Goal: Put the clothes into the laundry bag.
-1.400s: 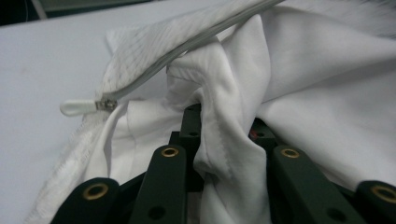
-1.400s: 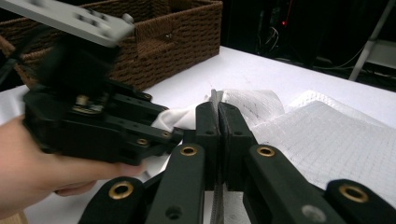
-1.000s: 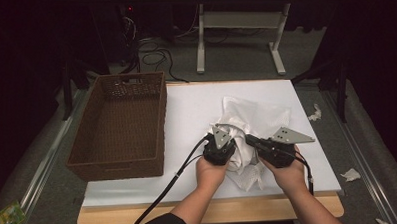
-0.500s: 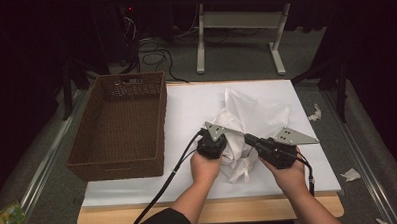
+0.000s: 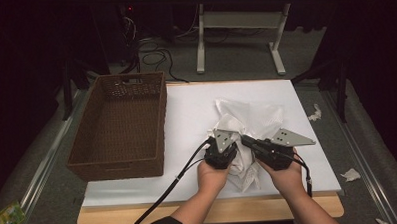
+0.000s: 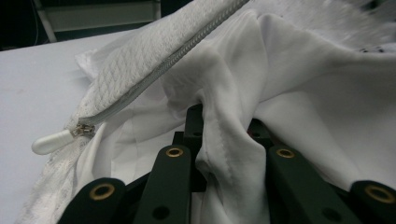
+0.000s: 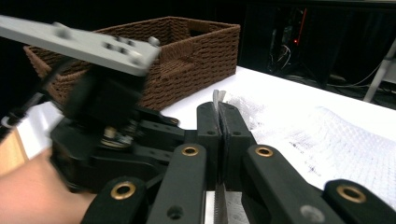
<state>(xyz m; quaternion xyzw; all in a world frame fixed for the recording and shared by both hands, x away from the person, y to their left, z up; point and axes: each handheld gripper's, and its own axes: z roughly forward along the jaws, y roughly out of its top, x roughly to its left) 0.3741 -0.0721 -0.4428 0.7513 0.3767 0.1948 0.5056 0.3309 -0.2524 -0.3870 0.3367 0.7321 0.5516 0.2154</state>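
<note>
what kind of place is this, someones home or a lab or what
Most likely a lab or recording setup, not a home: a white-topped work table stands in a dark room, loose cables lie on the grey floor behind it, and a person works a white zippered garment with handheld tongs beside a brown wicker basket.

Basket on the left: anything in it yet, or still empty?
Empty. The high view shows the brown wicker basket with a bare woven floor; the white garment lies bunched on the table beside it, between both grippers.

The white garment [image 6: 299, 79] is soft, matt cloth, part smooth and thin, part quilted along a plastic-toothed zipper [image 6: 187, 44] with a glossy pull. Each hand-held gripper has matt black plastic jaws with brass-coloured rivets. The basket [image 5: 122, 122] is rough brown wicker.
</note>
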